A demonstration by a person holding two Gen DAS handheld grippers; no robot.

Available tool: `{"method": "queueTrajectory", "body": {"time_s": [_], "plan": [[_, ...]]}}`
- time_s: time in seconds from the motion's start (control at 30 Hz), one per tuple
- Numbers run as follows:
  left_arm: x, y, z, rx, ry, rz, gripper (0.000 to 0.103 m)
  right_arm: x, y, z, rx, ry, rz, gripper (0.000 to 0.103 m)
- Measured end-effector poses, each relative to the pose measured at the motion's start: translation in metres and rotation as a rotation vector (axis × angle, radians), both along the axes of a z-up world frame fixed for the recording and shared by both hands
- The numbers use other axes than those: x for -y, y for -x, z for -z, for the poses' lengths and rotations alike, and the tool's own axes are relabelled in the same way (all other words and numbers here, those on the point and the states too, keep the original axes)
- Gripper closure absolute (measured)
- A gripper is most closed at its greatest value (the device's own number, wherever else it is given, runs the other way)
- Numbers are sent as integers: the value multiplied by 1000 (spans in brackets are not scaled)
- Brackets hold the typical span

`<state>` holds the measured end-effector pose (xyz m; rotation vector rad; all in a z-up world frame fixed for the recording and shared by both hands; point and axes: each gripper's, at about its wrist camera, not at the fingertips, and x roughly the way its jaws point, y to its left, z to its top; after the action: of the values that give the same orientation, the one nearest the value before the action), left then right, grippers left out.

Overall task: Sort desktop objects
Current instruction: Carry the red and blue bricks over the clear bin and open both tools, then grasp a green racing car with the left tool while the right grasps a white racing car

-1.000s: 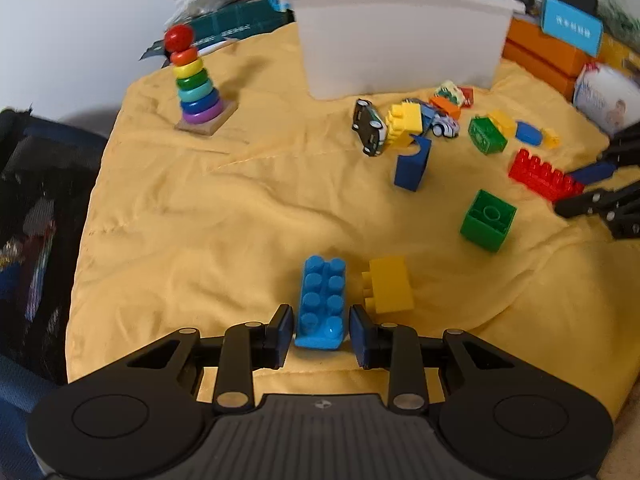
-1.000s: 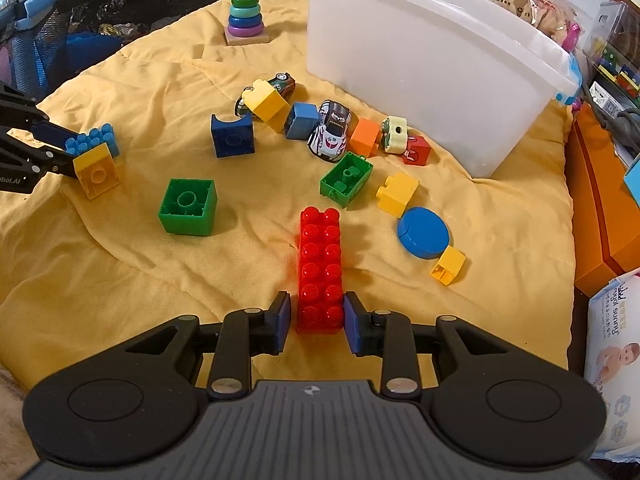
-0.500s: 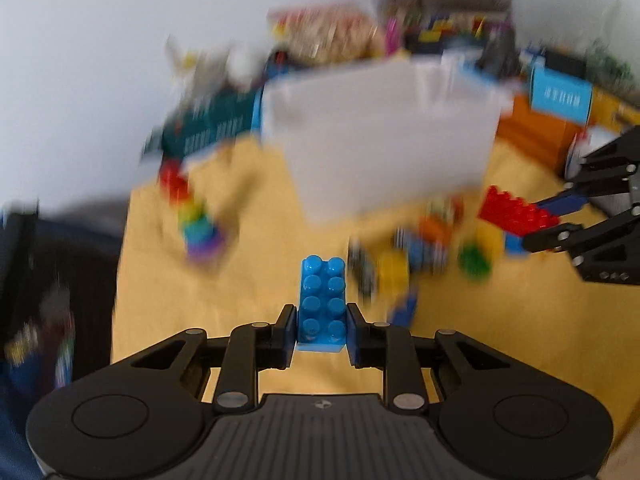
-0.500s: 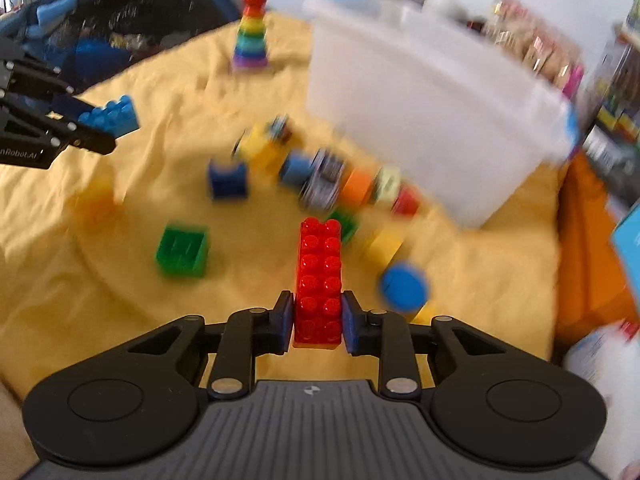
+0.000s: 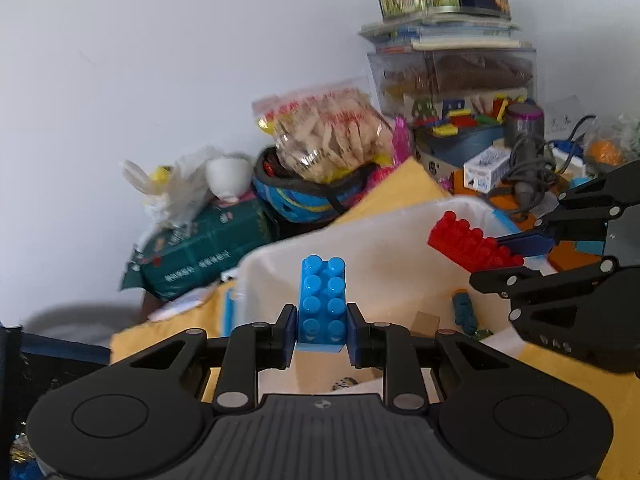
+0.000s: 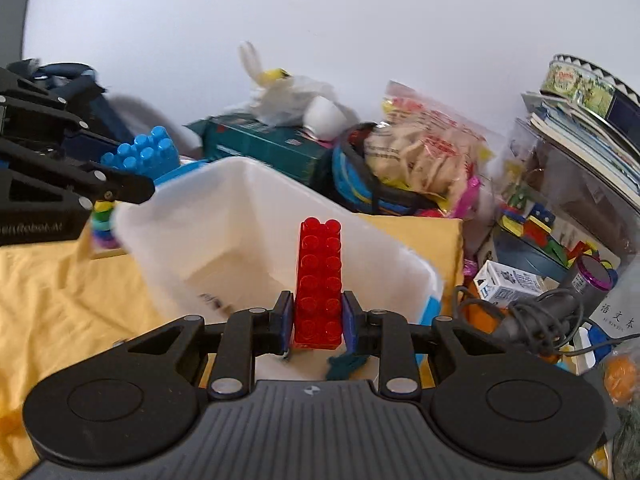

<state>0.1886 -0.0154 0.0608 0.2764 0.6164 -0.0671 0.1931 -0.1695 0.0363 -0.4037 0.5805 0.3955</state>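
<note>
**Two bricks over the white bin**

Left wrist view: The left tool (image 5: 321, 330) is clamped on the blue brick (image 5: 323, 300). Its two pads press the brick's sides near the bottom, and the bumps face up toward the camera. The brick hangs over the white bin (image 5: 376, 240), near the bin's close side. On the right, the right tool (image 5: 516, 254) holds the red brick (image 5: 466, 245) above the bin too. A few small things lie on the bin floor, but they are too small to name. The yellow cloth (image 5: 560, 368) shows around the bin.

Right wrist view: The right tool (image 6: 316, 322) is clamped on the red brick (image 6: 319, 280), low down, so most of the long brick sticks out in front. It hangs above the white bin (image 6: 248, 200). On the left, the left tool (image 6: 124, 176) grips the blue brick (image 6: 142, 152) just above the bin's rim.

The step now looks like dropping both bricks in. To do it well, I think each tool should be clearly past the rim before it lets go. The blue brick sits close to the edge, so it may need to go a bit further in. The two tools should stay apart so they don't bump.
</note>
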Motion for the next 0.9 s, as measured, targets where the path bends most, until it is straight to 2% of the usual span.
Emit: {"method": "queueTrajectory", "body": {"time_s": [0.17, 0.2, 0.23, 0.27, 0.4, 0.47, 0.57, 0.63, 0.77, 0.9], "plan": [[4, -23, 27, -77, -5, -24, 71, -1, -17, 19, -56, 21, 14, 75], [4, -24, 29, -82, -12, -29, 67, -1, -19, 23, -73, 19, 16, 74], [4, -25, 31, -87, -18, -36, 57, -1, -22, 26, -87, 16, 19, 71], [3, -24, 30, -87, -17, -37, 52, 0, -21, 26, -91, 13, 22, 68], [-2, -16, 24, -70, -22, -47, 51, 4, -12, 20, -59, -13, 21, 66], [-6, -14, 19, -67, -8, -45, 43, 5, -8, 14, -42, -27, 13, 66], [-10, -9, 14, -61, 7, -61, 41, 4, 0, 6, -18, -43, -10, 66], [-15, 2, 8, -55, 34, -62, 41, 5, 9, 0, -5, -60, -21, 66], [-26, 35, 4, -35, 39, -69, 38, 8, 28, -9, 24, -76, -52, 64], [-34, 75, 22, -72, 57, -93, 35, 18, 55, -10, 41, -90, -88, 64]]}}
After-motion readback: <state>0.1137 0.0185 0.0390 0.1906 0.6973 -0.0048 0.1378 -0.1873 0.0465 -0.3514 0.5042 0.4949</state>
